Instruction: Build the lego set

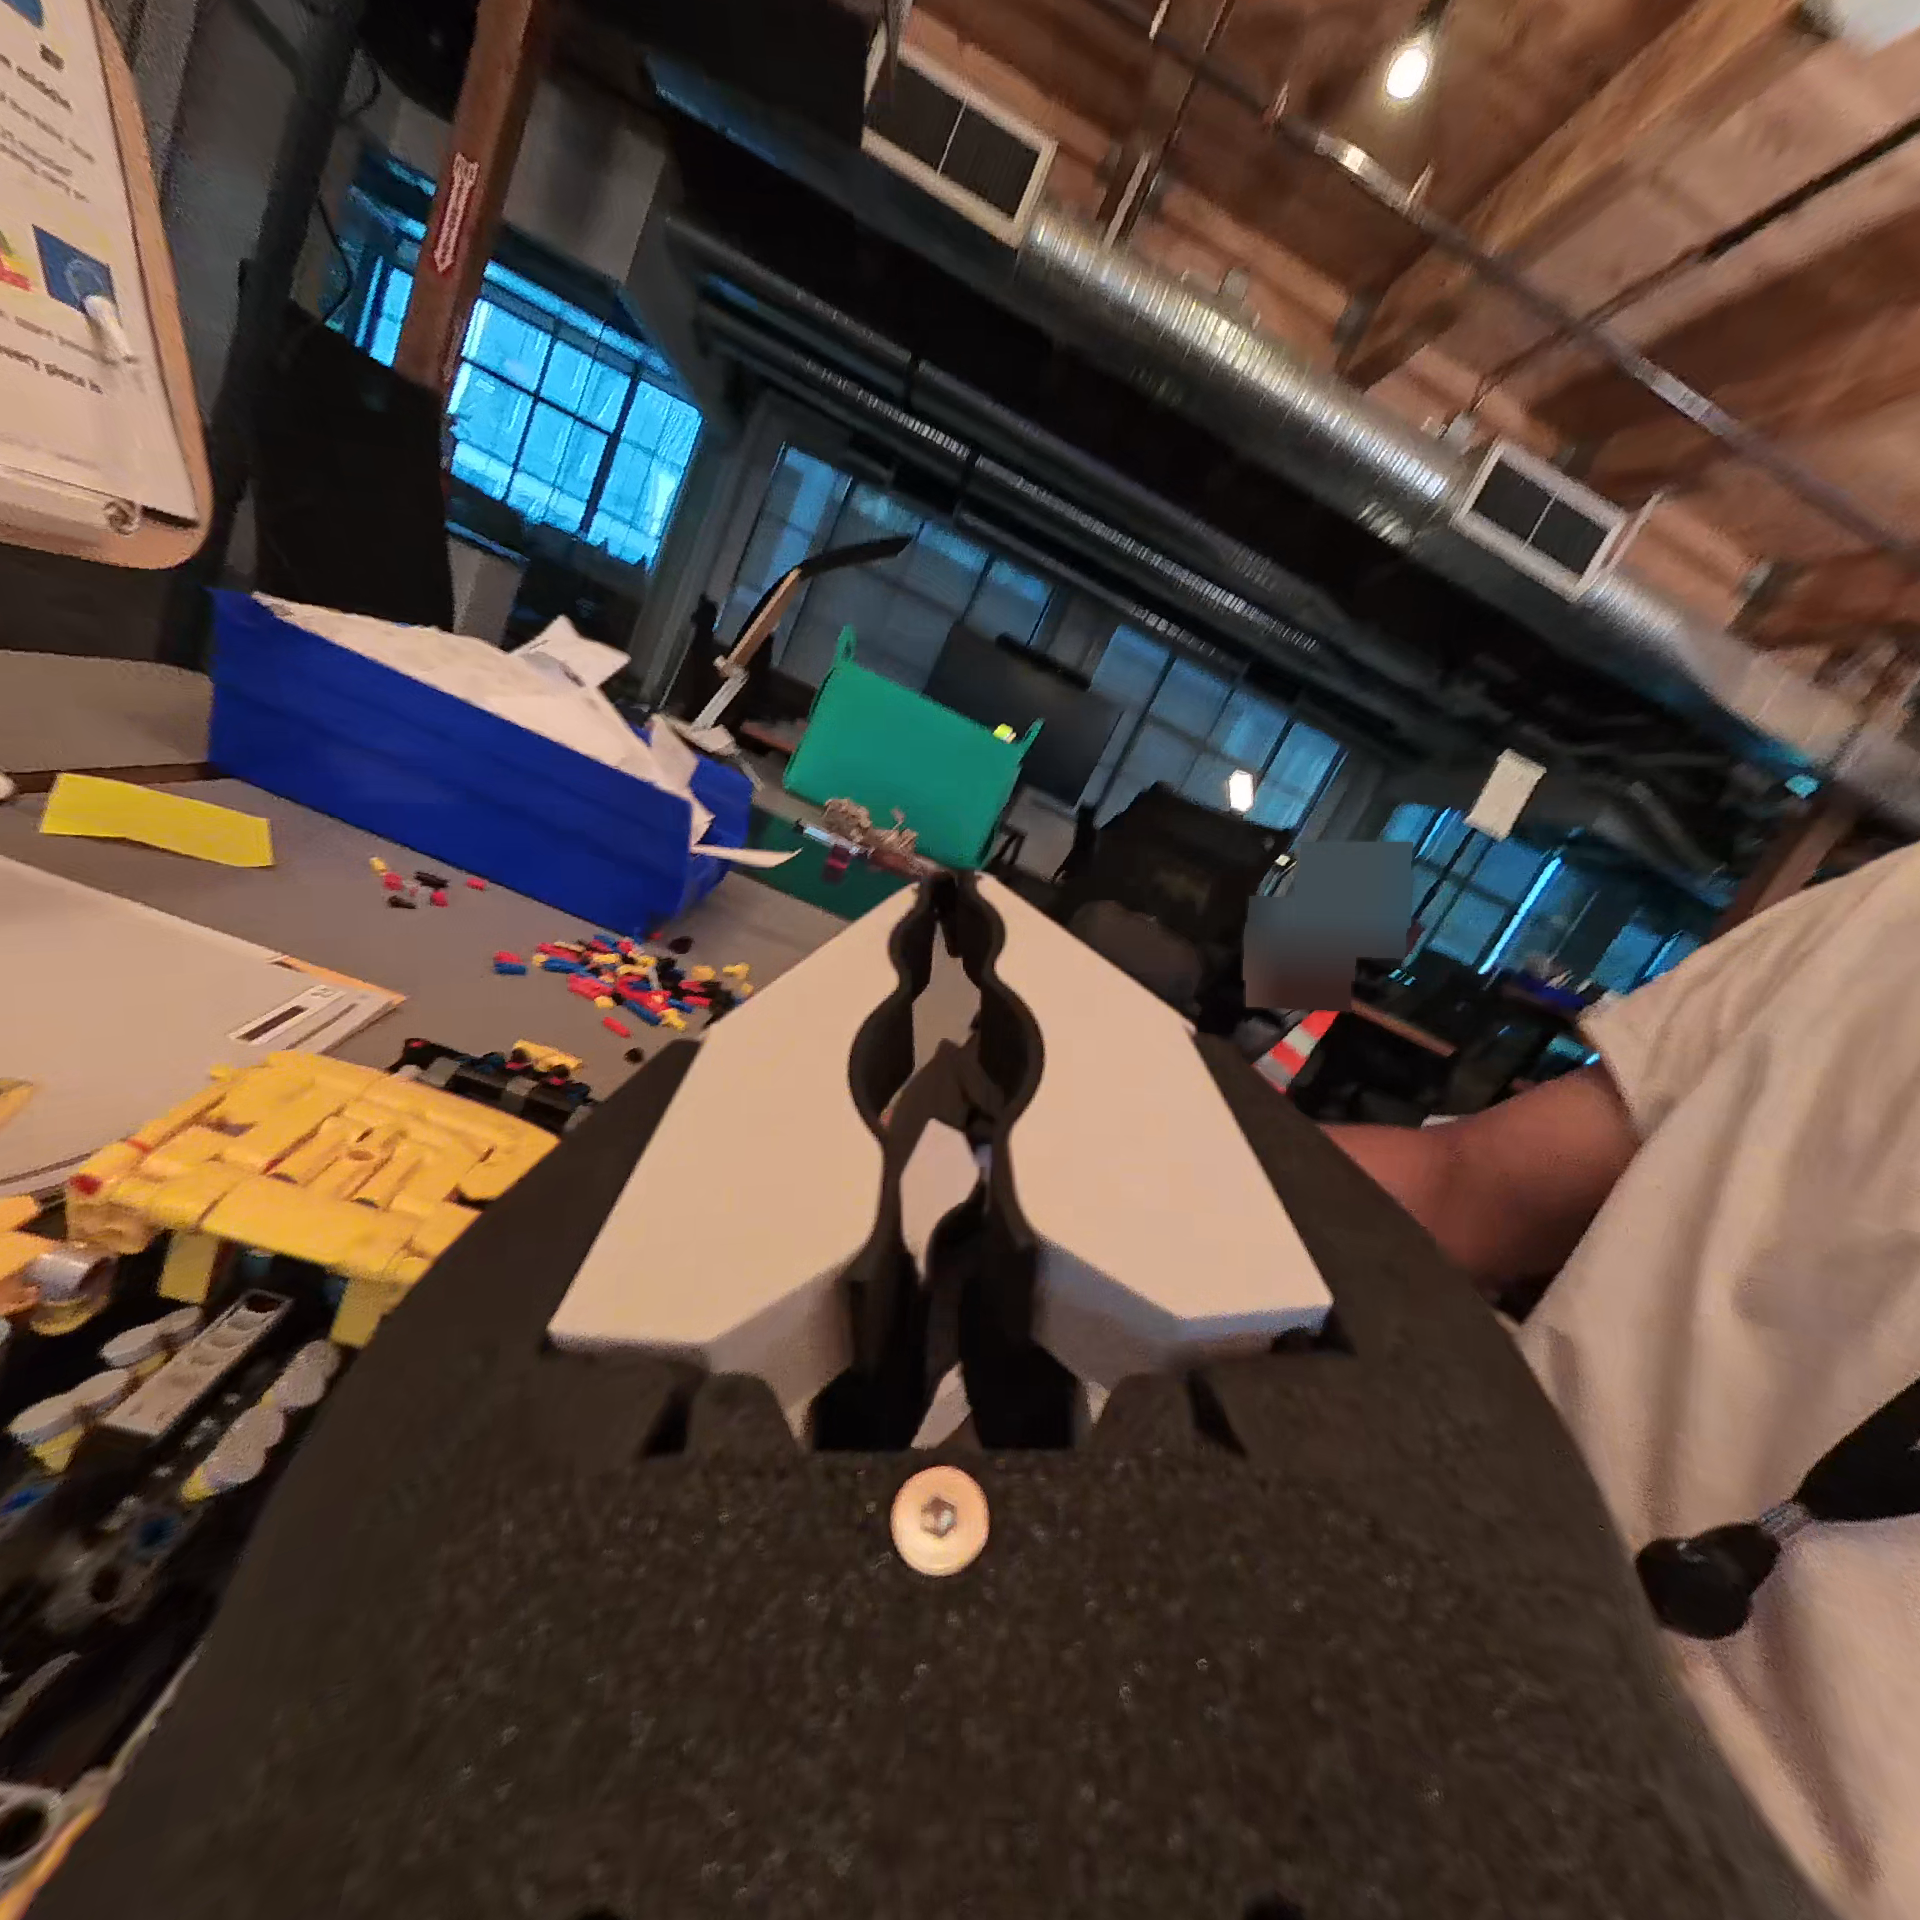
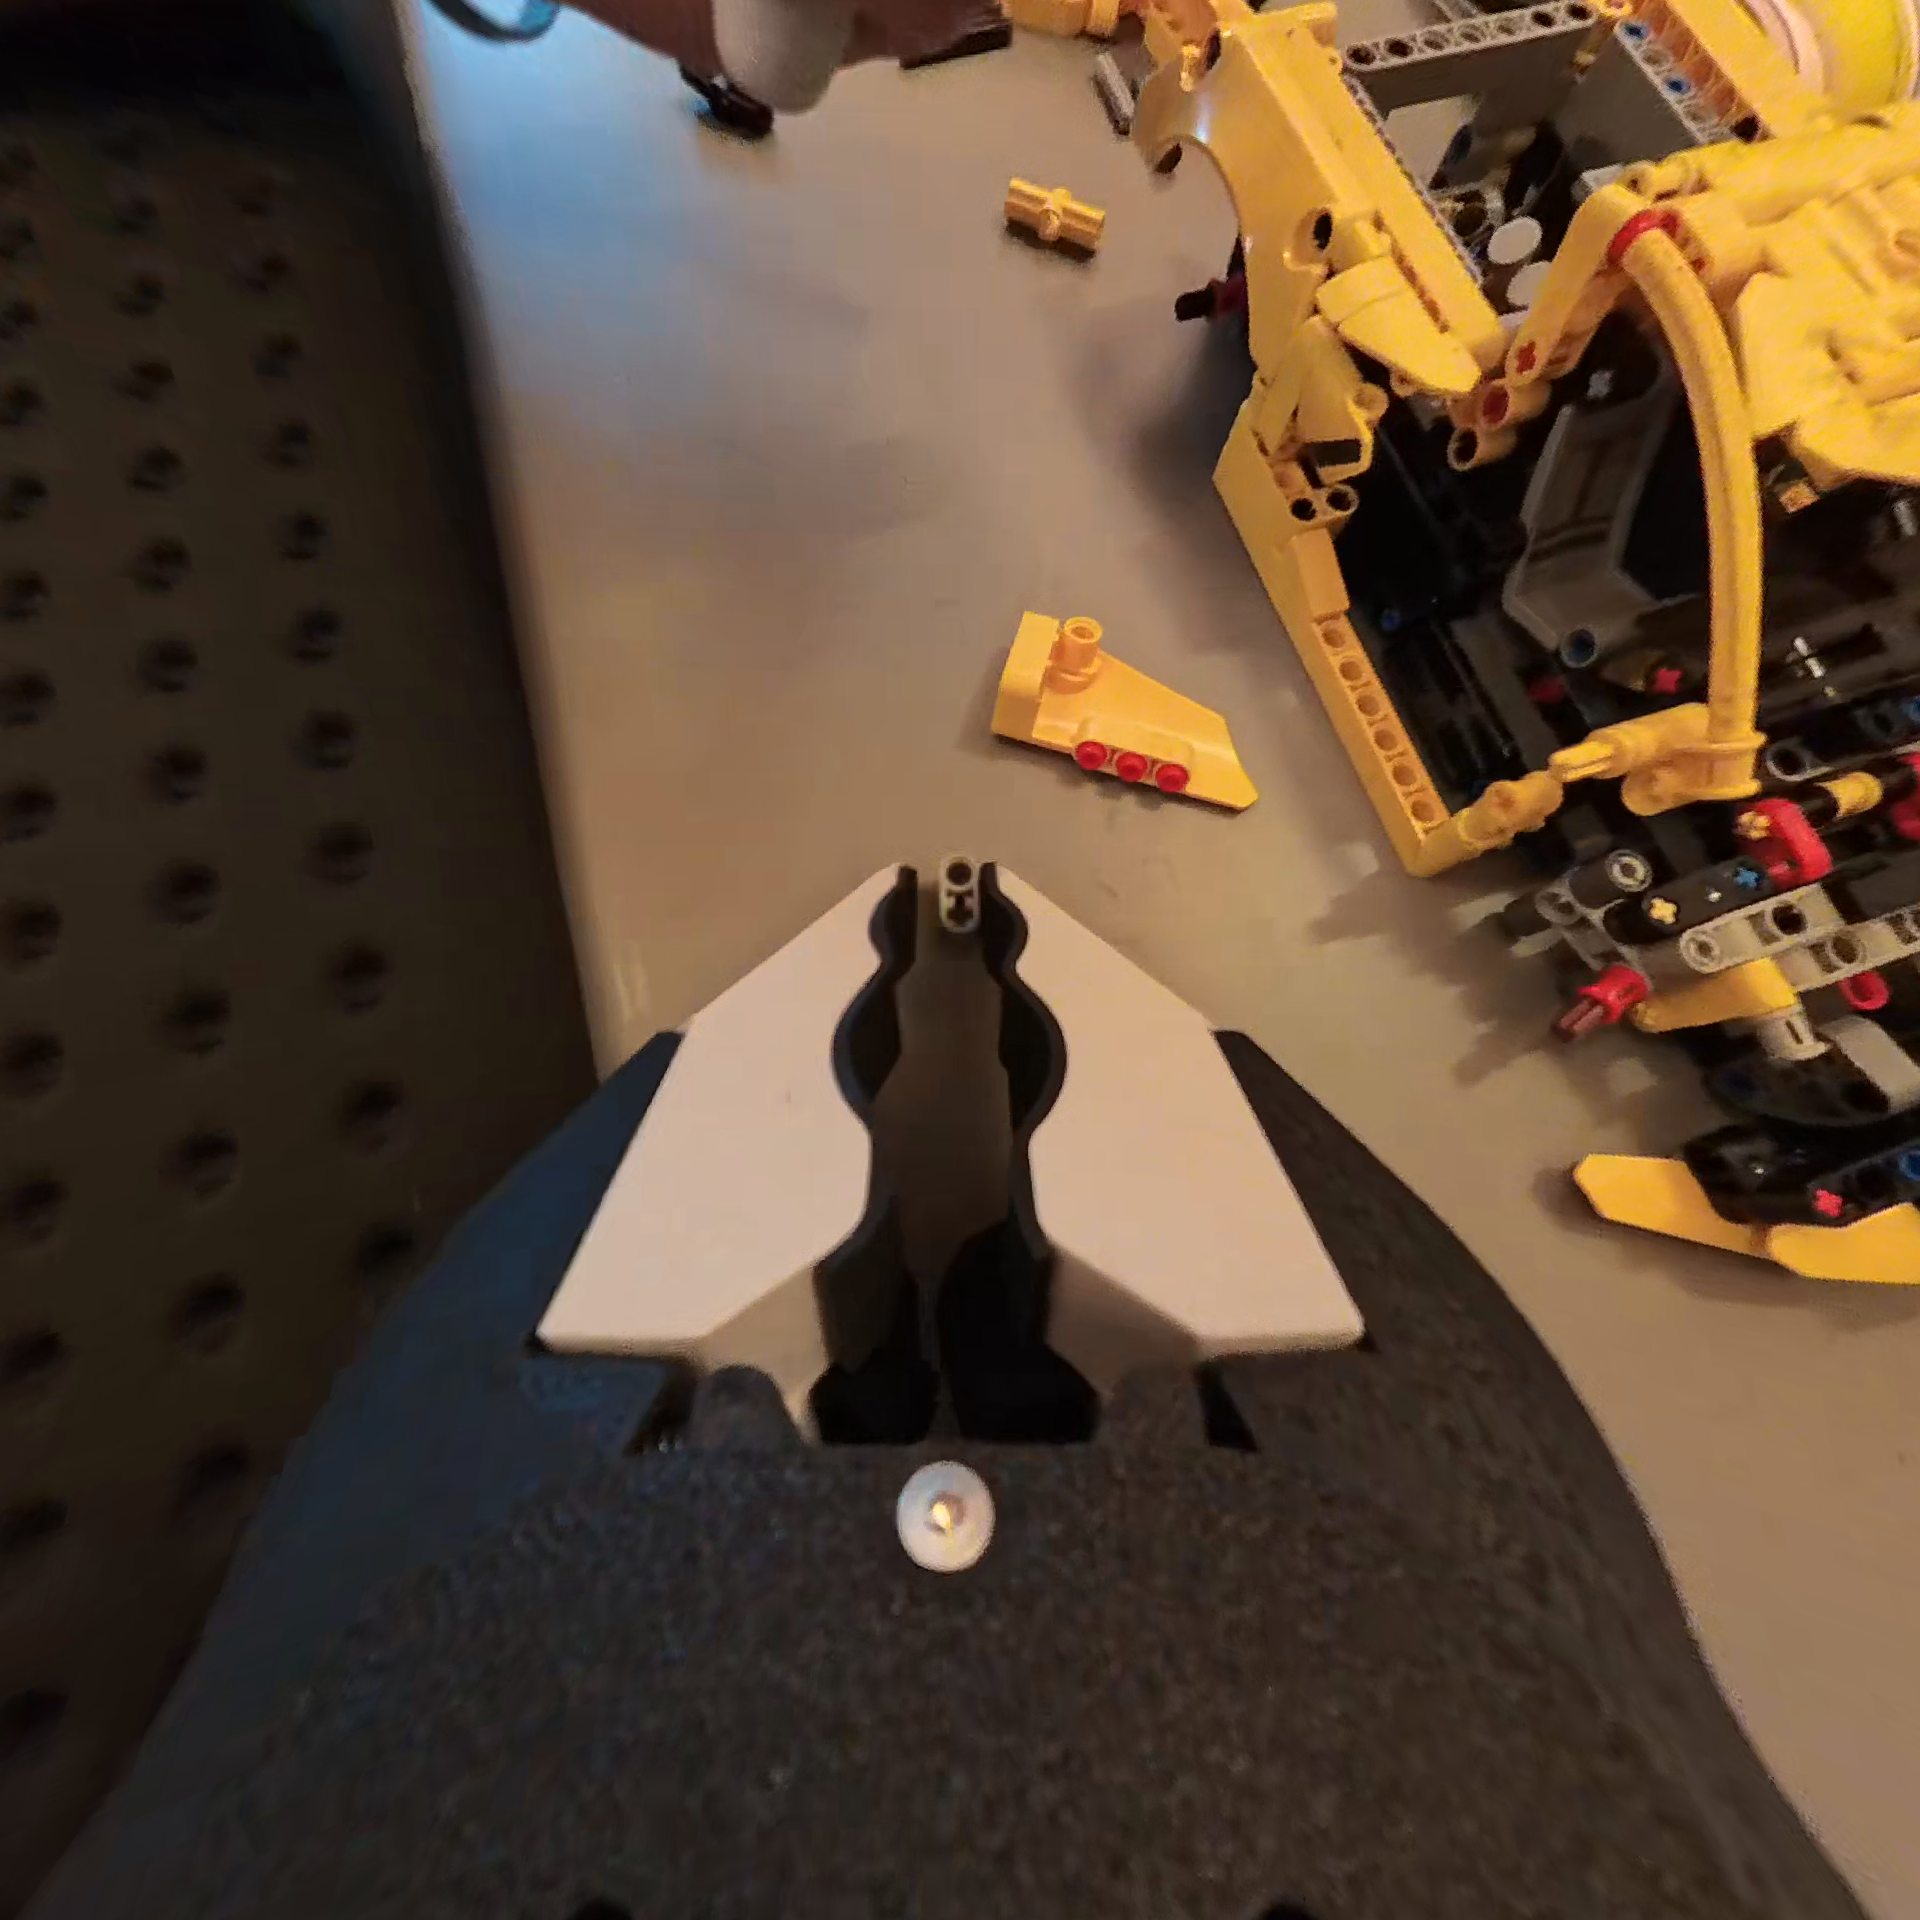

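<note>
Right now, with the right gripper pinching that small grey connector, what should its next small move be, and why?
Probably carry the small grey connector rightward toward the yellow model. The right gripper is shut on it, clear of the grey table, with the model's open frame to its right.

glossy plastic model (image 2: 1621, 436), seemingly matt table (image 2: 779, 468)

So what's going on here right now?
A person is building a big yellow lego vehicle on a grey table with two handheld grippers. The right gripper pinches a small grey connector piece above the table. The left gripper is shut and lifted, away from the loose bricks.
</note>
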A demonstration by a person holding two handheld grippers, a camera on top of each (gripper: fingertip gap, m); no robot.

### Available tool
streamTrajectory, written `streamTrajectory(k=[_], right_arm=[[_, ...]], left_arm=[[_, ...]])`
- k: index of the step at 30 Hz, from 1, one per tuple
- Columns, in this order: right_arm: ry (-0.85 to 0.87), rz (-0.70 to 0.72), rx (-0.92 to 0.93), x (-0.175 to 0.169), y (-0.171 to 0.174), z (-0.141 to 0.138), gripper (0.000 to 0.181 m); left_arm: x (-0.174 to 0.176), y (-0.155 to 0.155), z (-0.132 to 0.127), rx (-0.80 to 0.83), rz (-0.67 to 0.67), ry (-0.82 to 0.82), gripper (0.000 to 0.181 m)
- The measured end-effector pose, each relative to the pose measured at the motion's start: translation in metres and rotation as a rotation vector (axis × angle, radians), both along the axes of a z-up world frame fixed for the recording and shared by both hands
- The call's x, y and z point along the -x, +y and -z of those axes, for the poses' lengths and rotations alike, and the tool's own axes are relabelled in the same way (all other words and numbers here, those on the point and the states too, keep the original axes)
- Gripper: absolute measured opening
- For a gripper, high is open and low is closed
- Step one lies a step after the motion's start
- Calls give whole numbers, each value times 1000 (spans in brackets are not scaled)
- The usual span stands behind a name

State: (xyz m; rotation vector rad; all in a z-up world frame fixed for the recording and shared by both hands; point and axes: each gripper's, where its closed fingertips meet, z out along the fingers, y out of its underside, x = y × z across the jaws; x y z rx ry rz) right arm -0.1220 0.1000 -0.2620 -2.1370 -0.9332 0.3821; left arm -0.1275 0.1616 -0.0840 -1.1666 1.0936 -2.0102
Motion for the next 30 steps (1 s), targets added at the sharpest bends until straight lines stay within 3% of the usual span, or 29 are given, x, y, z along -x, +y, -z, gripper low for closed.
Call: streamTrajectory(k=[4,10,12,16,23,26,30], right_arm=[[30,4,-19,-2,2,-15,24],[207,156,-534,6,67,-154,27],[164,234,-693,6,78,-177,29],[13,334,-922,14,83,-183,26],[-78,355,-972,22,87,-178,25],[-96,376,-1001,17,86,-181,9],[-128,336,-1003,15,82,-179,3]], left_arm=[[9,6,-9,94,20,-52,4],[13,19,-12,239,20,-93,3],[15,24,-13,307,34,-112,4],[17,29,-13,388,57,-134,3],[11,22,-11,437,118,-133,3],[8,18,-9,443,131,-126,3],[8,15,-7,455,165,-105,3]])
